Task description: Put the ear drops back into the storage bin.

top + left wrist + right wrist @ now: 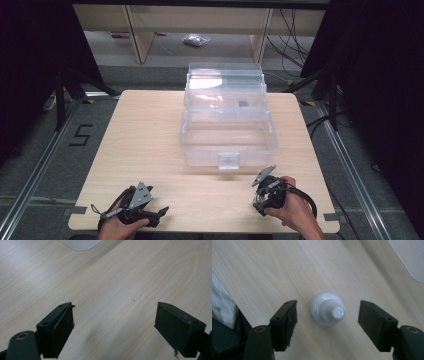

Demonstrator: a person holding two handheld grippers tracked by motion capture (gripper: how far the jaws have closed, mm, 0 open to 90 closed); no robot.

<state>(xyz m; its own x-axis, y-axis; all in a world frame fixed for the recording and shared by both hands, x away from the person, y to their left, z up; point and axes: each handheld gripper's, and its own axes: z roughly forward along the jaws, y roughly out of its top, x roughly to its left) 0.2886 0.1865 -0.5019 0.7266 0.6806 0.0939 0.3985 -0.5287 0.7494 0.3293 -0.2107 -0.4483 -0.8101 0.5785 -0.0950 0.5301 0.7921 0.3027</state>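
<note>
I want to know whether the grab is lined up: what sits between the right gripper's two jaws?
A small white bottle-like object stands on the wooden table between the right gripper's open jaws, untouched by either, in the right gripper view.

I see my left tool as a black handheld body topped by a grey three-cornered plate with small dark holes, a black cable looping off its rear. My right tool matches it: black body, grey plate, a thick black cable curling behind. Up close, its fingers are blocky matte-black pads with recessed screw holes, each hinged on a brass-ringed pivot.
</note>
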